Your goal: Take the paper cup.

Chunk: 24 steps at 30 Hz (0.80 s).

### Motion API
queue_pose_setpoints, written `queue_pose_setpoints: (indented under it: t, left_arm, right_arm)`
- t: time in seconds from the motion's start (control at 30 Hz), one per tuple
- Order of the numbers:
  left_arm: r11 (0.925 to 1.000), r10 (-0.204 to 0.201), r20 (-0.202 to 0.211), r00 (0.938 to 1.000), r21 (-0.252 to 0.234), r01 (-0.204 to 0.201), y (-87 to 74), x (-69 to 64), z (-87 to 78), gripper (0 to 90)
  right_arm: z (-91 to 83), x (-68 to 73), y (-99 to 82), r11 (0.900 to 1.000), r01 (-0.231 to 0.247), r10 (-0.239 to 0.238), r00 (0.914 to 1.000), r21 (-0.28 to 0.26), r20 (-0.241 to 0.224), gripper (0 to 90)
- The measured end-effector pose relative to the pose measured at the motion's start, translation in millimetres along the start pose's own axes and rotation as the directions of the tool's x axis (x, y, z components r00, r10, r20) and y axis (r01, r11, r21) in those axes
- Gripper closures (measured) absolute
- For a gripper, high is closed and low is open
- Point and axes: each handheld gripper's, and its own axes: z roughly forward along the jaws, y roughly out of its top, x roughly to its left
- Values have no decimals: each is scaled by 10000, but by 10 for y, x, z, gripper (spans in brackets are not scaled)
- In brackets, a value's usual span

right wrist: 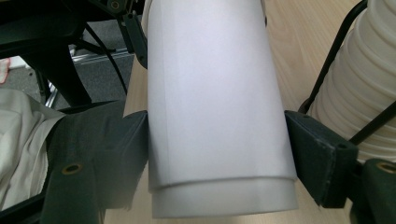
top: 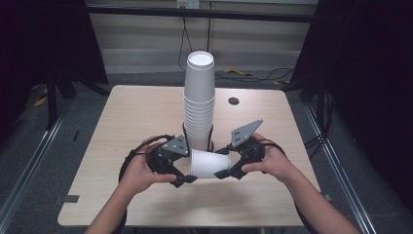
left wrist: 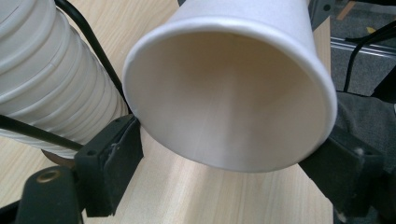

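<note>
Cups fill the middle of our worktop (top: 122,112): a tall stack (top: 198,105) stands upright there, and just in front of it, toward the near edge, a single white paper cup (top: 209,163) lies on its side between our two tongs. Our left tongs (top: 184,179) have their pads pressed on the rim at the cup's open mouth (left wrist: 229,93). Our right tongs (top: 221,174) clamp the cup's body near its base (right wrist: 215,107), narrowly parted around it. Both hold the cup just off the wood.
</note>
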Motion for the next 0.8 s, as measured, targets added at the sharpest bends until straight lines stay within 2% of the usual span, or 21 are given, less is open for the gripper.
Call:
queue_pose_setpoints:
  t: [0.63, 0.8]
  left_arm:
    - [9999, -101, 89, 9999, -52, 101, 23, 0, -31, 168]
    - [9999, -153, 117, 9998, 13, 152, 35, 9, -39, 169]
  right_arm:
    - [9, -1, -27, 9995, -266, 266, 9996, -157, -14, 229]
    - [10, 4, -35, 9994, -290, 293, 9995, -210, 115, 223]
